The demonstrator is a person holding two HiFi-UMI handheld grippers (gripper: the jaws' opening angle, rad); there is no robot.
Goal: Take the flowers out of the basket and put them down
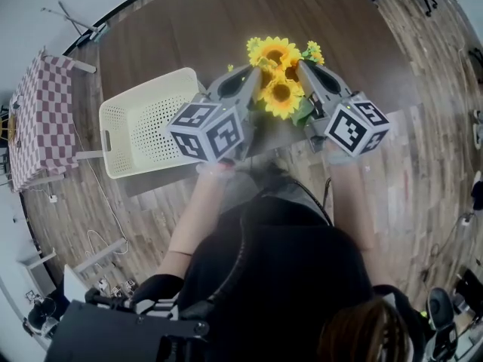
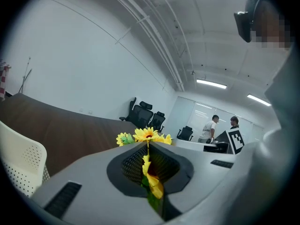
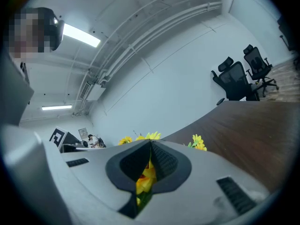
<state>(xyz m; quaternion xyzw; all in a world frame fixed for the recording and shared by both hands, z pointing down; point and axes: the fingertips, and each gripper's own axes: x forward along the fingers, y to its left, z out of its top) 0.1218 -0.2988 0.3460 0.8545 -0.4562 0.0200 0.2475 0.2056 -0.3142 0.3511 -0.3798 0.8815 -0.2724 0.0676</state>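
Observation:
A bunch of yellow sunflowers (image 1: 278,72) with green leaves is held up over the dark brown table (image 1: 189,29), to the right of the basket. My left gripper (image 1: 253,72) grips the bunch from the left, shut on it, and my right gripper (image 1: 301,66) is shut on it from the right. In the left gripper view, petals and a stem are pinched between the shut jaws of the left gripper (image 2: 148,144), with blooms (image 2: 146,135) past the tips. The right gripper (image 3: 151,142) likewise clamps yellow petals (image 3: 145,175). The cream perforated basket (image 1: 115,127) looks empty.
A pink checkered cloth (image 1: 41,115) covers a small table at far left. Black office chairs (image 2: 143,114) stand beyond the table, and two people (image 2: 213,128) are far off. The table's near edge runs just below the grippers; wood flooring lies around it.

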